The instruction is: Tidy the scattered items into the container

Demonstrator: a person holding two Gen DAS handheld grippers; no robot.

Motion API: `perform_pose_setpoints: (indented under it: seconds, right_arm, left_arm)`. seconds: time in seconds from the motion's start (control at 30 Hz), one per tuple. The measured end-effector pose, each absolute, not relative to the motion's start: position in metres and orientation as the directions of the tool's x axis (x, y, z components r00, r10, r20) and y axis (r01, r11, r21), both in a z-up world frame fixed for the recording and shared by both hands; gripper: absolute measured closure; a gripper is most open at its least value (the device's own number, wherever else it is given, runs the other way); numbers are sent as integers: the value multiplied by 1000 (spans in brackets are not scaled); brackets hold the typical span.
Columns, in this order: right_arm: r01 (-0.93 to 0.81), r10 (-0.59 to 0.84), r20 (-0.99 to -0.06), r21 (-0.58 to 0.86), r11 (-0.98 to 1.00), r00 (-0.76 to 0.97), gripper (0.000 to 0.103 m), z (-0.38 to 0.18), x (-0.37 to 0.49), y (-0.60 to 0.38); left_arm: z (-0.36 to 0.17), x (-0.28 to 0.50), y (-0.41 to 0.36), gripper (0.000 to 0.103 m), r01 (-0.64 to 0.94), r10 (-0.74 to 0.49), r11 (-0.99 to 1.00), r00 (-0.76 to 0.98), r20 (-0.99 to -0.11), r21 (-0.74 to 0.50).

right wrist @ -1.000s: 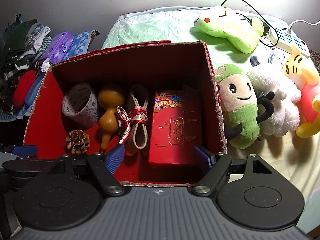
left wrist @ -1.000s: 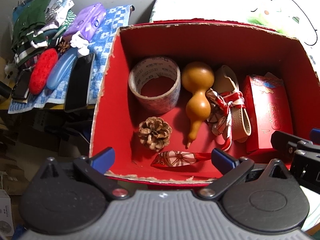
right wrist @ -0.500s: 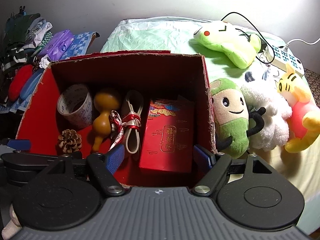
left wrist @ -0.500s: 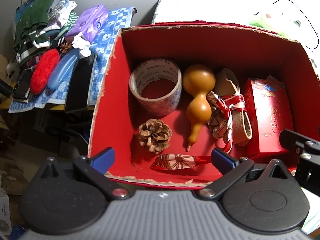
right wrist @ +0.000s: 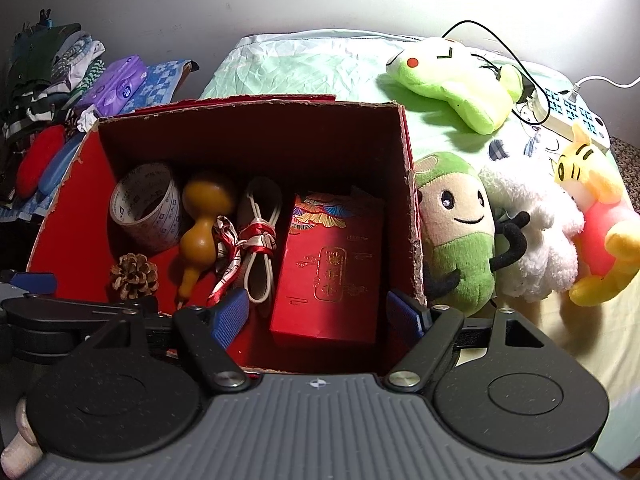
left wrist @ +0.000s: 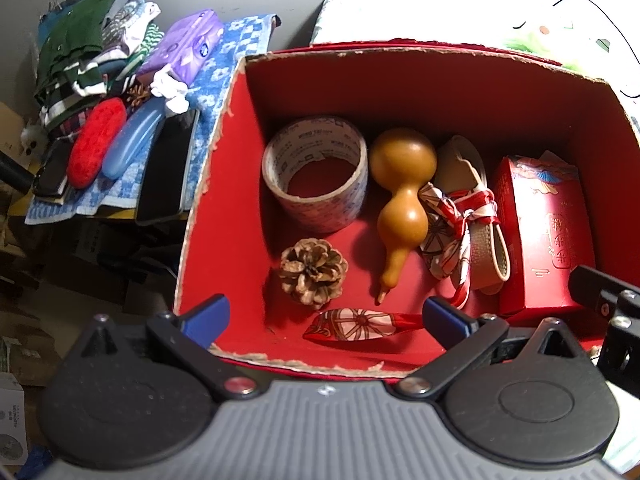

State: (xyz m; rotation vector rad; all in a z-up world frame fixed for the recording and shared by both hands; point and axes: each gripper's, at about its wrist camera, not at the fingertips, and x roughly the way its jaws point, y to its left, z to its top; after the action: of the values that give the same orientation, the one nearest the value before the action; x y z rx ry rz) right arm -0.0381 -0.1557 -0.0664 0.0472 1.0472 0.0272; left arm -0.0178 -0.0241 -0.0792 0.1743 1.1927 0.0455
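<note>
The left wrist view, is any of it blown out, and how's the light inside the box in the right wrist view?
Left wrist view: the top right is overexposed, washing out the bedding beyond the red box. Right wrist view: the box's far wall lies in shadow, a shadow crosses the red packet, and the plush toys are brightly lit.

Inside the red cardboard box, from left to right: a printed tape roll, a tan wooden gourd, a ribbon-tied beige strap, a red gift packet. A brown pinecone lies nearer, left. Plush toys sit right of the box.
</note>
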Motion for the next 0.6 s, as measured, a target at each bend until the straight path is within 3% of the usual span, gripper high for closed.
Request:
perform_pose_setpoints:
  seconds: [0.6]
  right_arm:
    - [-43, 50, -851, 32, 999, 523, 23, -68, -45, -156]
  left_arm:
    - [-80, -21, -31, 1, 60, 125, 985, 379, -917, 159]
